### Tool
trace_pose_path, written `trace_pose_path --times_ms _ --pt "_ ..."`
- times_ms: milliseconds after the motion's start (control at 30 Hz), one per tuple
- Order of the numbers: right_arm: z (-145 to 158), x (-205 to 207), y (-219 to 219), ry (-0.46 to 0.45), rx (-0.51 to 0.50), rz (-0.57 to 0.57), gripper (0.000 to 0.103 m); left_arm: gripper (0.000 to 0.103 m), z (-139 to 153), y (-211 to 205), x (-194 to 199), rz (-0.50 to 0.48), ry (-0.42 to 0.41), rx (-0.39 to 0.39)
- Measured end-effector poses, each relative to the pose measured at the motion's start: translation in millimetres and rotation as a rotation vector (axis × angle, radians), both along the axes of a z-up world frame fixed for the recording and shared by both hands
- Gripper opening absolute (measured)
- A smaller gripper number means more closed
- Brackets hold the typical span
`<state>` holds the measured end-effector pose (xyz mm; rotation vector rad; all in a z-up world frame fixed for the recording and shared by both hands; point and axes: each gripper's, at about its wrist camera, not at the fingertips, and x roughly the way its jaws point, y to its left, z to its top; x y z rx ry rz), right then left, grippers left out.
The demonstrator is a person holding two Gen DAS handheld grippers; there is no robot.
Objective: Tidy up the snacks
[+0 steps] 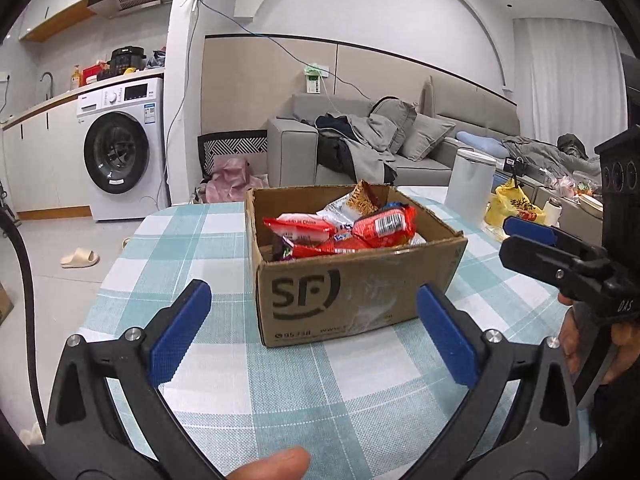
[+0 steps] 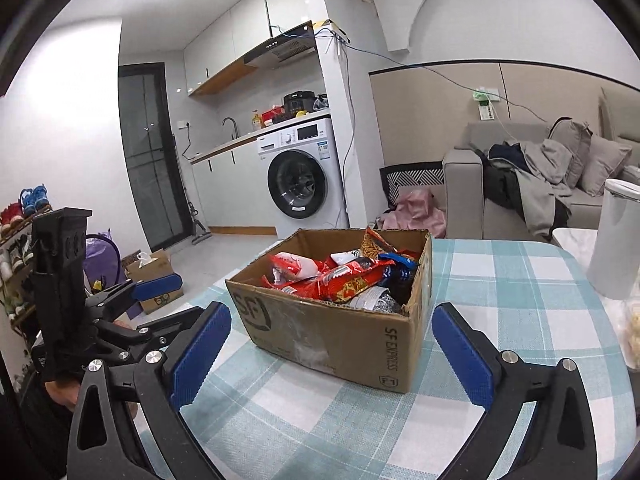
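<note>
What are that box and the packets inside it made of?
The box looks like plain matte brown cardboard: its cut rim shows corrugation, with printed logos on the sides. The snack packets appear to be glossy plastic or foil film, crinkled and catching light.

I read a big black "SF" logo on the cardboard box (image 1: 352, 280), on the face turned toward my left camera, with "95338" and a web address starting "www" along that face's bottom edge, the rest smeared. On the box's adjoining side, at 5 o'clock in my right view, "SF EXPRESS" runs vertically. A red snack packet (image 1: 298, 226) inside shows "in China" beside a barcode. "DAS" sits on the right gripper's (image 1: 520, 236) black body at 3 o'clock
</note>
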<state>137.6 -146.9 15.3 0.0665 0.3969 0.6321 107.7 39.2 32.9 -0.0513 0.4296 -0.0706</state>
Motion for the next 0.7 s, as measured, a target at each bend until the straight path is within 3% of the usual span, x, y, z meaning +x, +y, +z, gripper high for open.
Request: trace_pose_path --times_ms 300,700 --pt "-21.0 -4.8 0.5 -0.051 -0.02 -0.043 0.103 0.102 -24.1 3.6 7.8 0.038 0.0 0.011" --pt "-28.2 -9.3 -0.1 -0.071 -0.018 -0.034 0.103 0.102 -25.0 4.0 5.7 0.05 -0.031 0.022"
